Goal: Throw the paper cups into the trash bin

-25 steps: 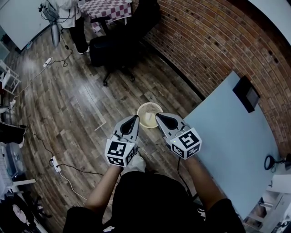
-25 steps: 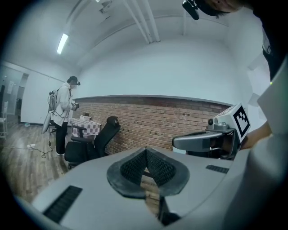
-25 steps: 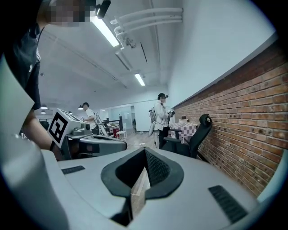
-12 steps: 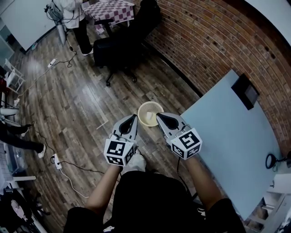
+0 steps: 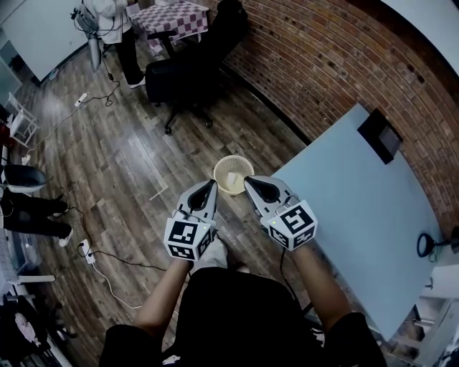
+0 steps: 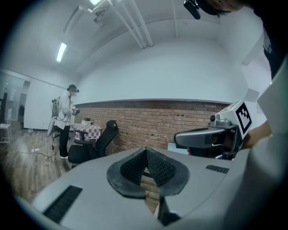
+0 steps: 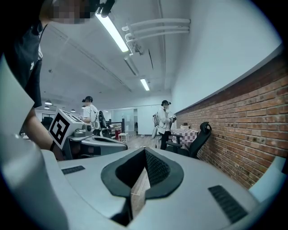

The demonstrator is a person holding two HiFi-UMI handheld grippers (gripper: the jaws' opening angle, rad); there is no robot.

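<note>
A person standing on a wooden floor (image 5: 107,179) held the left gripper (image 5: 210,185) and the right gripper (image 5: 249,180) side by side at waist height, both pointed ahead, in the head view. Each claw was closed tight with nothing between its jaws, as the left gripper view and the right gripper view showed. Just beyond the two tips the round, pale trash bin (image 5: 234,157) stood on the floor near the corner of a light blue table (image 5: 358,208), with a white paper cup (image 5: 233,180) lying inside it. Further off, a black office chair (image 5: 188,75) stood by the brick wall (image 5: 323,64), and another person (image 5: 118,29) stood near a checkered table (image 5: 176,14)
</note>
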